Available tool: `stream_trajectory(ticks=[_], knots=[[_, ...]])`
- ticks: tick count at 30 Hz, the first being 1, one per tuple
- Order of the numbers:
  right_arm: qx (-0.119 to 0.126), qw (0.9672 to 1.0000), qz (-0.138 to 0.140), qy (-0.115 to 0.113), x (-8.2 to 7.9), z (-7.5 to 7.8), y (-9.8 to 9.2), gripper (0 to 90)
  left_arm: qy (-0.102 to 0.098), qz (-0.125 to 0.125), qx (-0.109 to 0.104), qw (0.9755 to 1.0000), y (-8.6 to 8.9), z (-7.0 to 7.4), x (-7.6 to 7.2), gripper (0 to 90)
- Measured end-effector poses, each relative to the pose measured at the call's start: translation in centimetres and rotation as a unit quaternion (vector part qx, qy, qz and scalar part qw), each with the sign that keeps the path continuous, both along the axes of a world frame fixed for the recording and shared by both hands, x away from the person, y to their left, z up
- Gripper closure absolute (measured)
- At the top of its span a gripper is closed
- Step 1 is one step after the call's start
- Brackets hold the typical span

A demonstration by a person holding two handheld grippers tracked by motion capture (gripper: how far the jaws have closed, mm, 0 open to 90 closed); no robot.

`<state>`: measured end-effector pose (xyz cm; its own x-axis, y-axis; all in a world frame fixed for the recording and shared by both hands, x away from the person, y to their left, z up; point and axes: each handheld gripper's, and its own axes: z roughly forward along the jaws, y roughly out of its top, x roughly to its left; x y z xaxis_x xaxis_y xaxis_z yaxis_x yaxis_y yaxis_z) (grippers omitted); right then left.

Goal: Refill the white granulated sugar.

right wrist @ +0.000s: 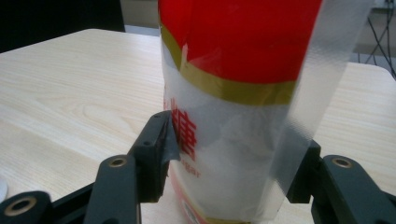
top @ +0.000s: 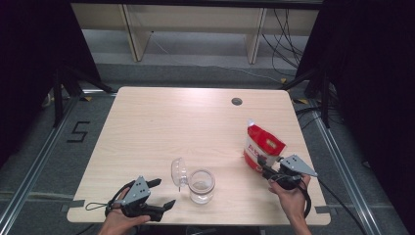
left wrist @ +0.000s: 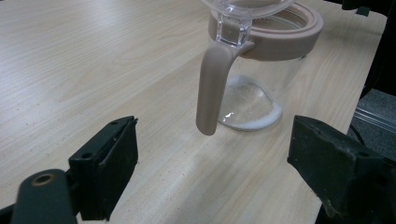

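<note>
Sugar bag [top: 262, 146], red on top with a clear lower half showing white grains, stands upright on the tabletop [top: 161, 127] at about four o'clock from the table's middle, near the right edge. My right gripper [top: 265, 168] comes at it from six o'clock, low on the bag. In the right gripper view its two black fingers [right wrist: 156, 149] stand either side of the clear lower part of the sugar bag [right wrist: 238, 116]: the left one lies against the film beside the red printed characters, and the right one sits against the flat side seam. I read that as a grip, the plastic pinched between the pads with the fingers at a middling width.

My left gripper [top: 164, 196] rests at the near edge of the tabletop, around seven o'clock, with its fingers spread wide and holding nothing. It points toward three o'clock, at the glass jar [top: 201, 186] standing just beside it. In the left gripper view the glass jar [left wrist: 254, 88] has a pinkish collar and a pinkish latch arm [left wrist: 212, 81] hanging down its front, and a thin layer of white grains lies in the bottom. The clear hinged lid [top: 179, 172] is tipped open at the jar's ten o'clock side. Jar and bag are well apart.
</note>
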<state>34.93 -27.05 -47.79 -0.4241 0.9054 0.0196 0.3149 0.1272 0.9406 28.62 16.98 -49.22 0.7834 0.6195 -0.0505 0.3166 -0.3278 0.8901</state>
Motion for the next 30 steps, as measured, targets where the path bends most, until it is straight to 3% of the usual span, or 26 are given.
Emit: stream_trajectory(ticks=[3, 8, 10, 11, 13, 14, 16, 19, 25, 26, 28, 30], knots=[[0.015, 0.9997, -0.019, 0.005, -0.3, 0.0, 0.6, 46.7, 0.0, 0.0, 0.0, 1.0, 0.0, 0.0, 0.0, 15.5], [0.019, 0.9988, -0.044, 0.005, -0.6, 0.0, 1.2, 46.8, 0.0, -0.001, 0.0, 1.0, 0.0, 0.0, 0.0, 15.5], [0.033, 0.9978, -0.054, 0.018, -1.0, 0.1, 1.5, 46.7, -0.004, -0.003, -0.002, 1.0, -0.1, 0.0, 0.1, 15.5], [0.035, 0.9977, -0.056, 0.015, -0.9, 0.1, 1.6, 46.7, -0.008, -0.008, 0.007, 0.9999, 0.1, 0.1, 0.1, 15.5], [0.024, 0.9976, -0.062, 0.018, -1.0, 0.2, 1.7, 46.6, -0.009, -0.008, 0.007, 0.9999, 0.1, 0.1, 0.1, 15.5], [0.024, 0.9976, -0.062, 0.018, -1.0, 0.2, 1.7, 46.6, 0.001, 0.0, 0.0, 1.0, 0.0, 0.0, 0.0, 15.5], [0.025, 0.998, -0.058, 0.006, -0.9, 0.0, 1.6, 46.5, 0.001, 0.0, 0.0, 1.0, 0.0, 0.0, 0.0, 15.5], [0.026, 0.998, -0.056, 0.016, -1.0, 0.1, 1.6, 46.9, 0.0, 0.0, 0.0, 1.0, 0.0, 0.0, 0.0, 15.5], [-0.017, 0.9997, 0.001, -0.017, -0.4, -0.4, 0.5, 40.6, -0.001, 0.002, 0.003, 1.0, 0.0, 0.1, 0.0, 15.5], [-0.004, 0.9997, 0.01, -0.021, -0.2, -0.6, 0.5, 39.0, -0.001, 0.001, 0.003, 1.0, 0.0, 0.1, 0.0, 15.5], [-0.005, 0.999, 0.027, -0.035, 0.0, -0.8, 0.4, 36.5, 0.001, 0.001, -0.001, 1.0, 0.0, 0.0, 0.0, 15.5], [-0.009, 0.9989, 0.031, -0.034, 0.2, -1.0, 0.3, 35.6, 0.002, -0.002, -0.001, 1.0, -0.1, 0.0, 0.0, 15.5]])
